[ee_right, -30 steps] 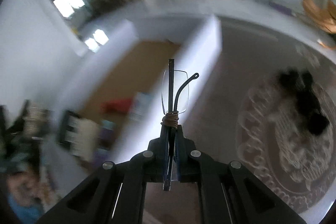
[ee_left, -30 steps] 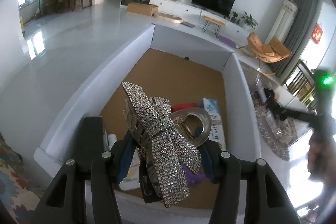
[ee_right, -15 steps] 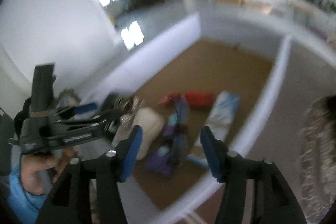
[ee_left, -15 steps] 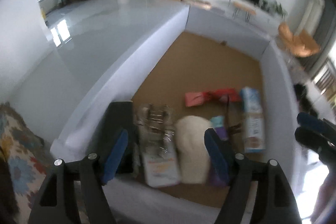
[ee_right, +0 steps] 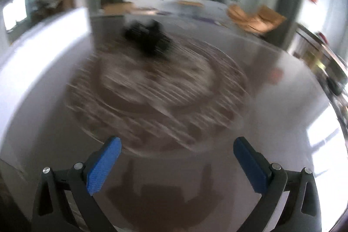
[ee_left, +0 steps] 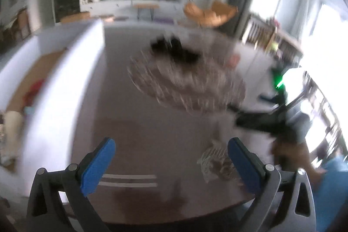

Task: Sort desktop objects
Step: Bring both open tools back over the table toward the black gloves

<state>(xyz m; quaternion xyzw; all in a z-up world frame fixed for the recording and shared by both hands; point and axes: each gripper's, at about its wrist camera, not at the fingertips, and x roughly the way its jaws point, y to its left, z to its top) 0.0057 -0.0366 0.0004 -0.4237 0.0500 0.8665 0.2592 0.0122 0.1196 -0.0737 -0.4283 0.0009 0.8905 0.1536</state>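
Observation:
Both views are blurred by motion. My left gripper is open and empty above a dark glossy table. A white-walled box with a brown floor stands at the left and holds red and pale items. A small pale lacy object lies on the table just inside my left gripper's right finger. My right gripper is open and empty over the same table; its body shows at the right of the left wrist view.
A round patterned mat with a dark object on it lies mid-table; it also shows in the left wrist view. The white box wall is at the left. Living room furniture is beyond.
Both grippers let go of the rhinestone bow clip and the glasses over the box, opened wide, then swung right, away from the box and over the dark table.

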